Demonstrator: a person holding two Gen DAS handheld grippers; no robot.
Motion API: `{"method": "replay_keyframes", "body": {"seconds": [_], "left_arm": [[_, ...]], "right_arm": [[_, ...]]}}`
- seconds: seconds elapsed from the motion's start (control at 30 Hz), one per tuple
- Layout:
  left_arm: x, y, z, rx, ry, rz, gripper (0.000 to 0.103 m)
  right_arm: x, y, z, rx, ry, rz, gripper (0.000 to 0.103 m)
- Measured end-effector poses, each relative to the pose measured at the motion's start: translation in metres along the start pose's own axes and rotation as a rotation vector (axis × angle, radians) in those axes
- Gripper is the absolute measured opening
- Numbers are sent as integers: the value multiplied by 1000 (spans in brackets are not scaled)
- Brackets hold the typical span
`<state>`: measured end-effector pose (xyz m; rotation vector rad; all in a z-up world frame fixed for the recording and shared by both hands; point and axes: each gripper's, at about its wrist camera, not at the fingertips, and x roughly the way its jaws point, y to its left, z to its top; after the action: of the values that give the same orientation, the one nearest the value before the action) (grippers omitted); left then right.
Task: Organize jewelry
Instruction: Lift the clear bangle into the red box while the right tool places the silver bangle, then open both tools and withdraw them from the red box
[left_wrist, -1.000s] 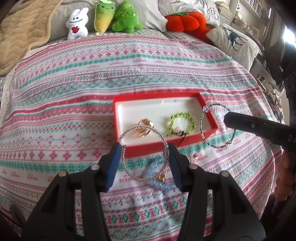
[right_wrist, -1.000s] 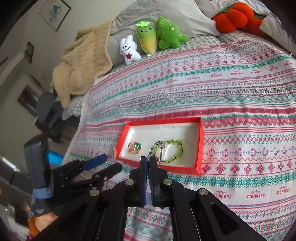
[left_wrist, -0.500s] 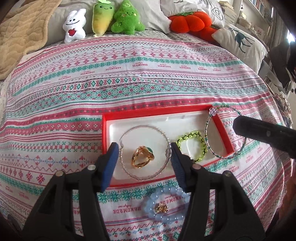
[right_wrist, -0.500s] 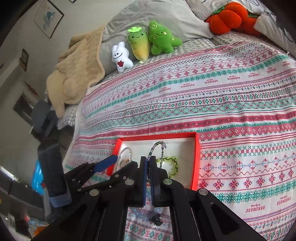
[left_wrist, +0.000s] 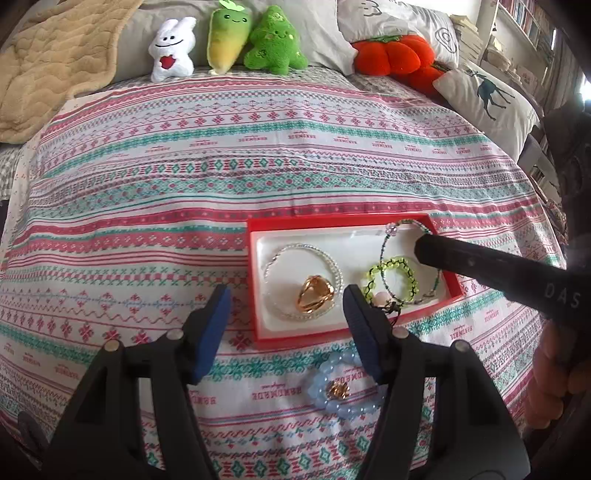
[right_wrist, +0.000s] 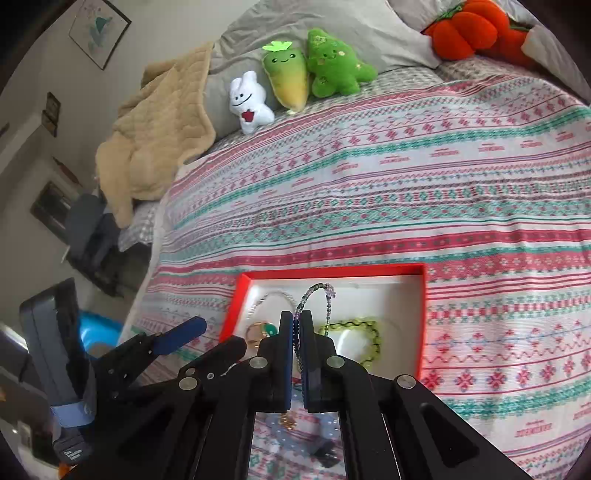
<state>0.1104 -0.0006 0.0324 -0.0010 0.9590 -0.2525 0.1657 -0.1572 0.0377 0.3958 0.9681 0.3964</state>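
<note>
A red jewelry box (left_wrist: 255, 280) with a white lining lies on the patterned bedspread. In it lie a silver beaded bracelet (left_wrist: 334, 264), a gold ring (left_wrist: 316, 295) and a green bead bracelet (left_wrist: 391, 275). My left gripper (left_wrist: 286, 314) is open and empty at the box's near edge. My right gripper (right_wrist: 295, 325) is shut on a thin dark beaded bracelet (right_wrist: 314, 291) and holds it over the box; it also shows in the left wrist view (left_wrist: 386, 240). A light blue bead bracelet (left_wrist: 325, 373) with a small gold piece (left_wrist: 338, 389) inside it lies on the bedspread before the box.
Plush toys (left_wrist: 229, 40) and a red pumpkin cushion (left_wrist: 391, 53) line the head of the bed. A beige blanket (left_wrist: 48, 55) lies at the far left. A deer-print pillow (left_wrist: 487, 96) sits at the right. The bed's left edge (right_wrist: 155, 258) drops to the floor.
My left gripper let go of the silver bracelet, which now lies in the box around the ring, and drew back leftward. My right gripper brought the dark bracelet further over the box.
</note>
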Motion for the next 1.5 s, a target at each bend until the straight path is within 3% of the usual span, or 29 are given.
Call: {"method": "replay_keyframes", "body": {"seconds": [0.1,0.27,0.4,0.63,0.7,0.73,0.77,0.8,0.87,1.03,1.3,1.5], "left_arm": [[-3,6,-2,-14,3,0,67],[2,7,-6,-7,36,20,67],[8,6,-9,-13,65,31,67],[7,8,-12,-33,91,37,70],[6,8,-15,-34,102,45,73],[6,8,-17,-35,106,48,74],[5,8,-19,-36,111,48,74],[4,8,-22,-35,116,47,75],[2,6,-27,-34,122,45,76],[1,5,-38,-24,151,52,82],[12,10,-58,-53,228,31,83],[12,6,-72,-23,221,41,83]], "right_arm": [[7,2,-1,-14,15,2,4],[13,-3,-3,-64,24,-132,4],[14,-11,-1,-76,23,-189,5],[4,-14,-1,-83,10,-222,20],[-3,-10,-3,-105,10,-227,28],[-6,-8,-5,-115,9,-228,44],[-10,-6,-7,-127,4,-230,69],[-14,-3,-9,-133,-12,-238,75],[-22,3,-15,-168,-34,-248,76],[-34,11,-33,-246,1,-284,77],[-38,10,-70,-351,54,-365,83],[-30,0,-89,-358,82,-395,83]]}}
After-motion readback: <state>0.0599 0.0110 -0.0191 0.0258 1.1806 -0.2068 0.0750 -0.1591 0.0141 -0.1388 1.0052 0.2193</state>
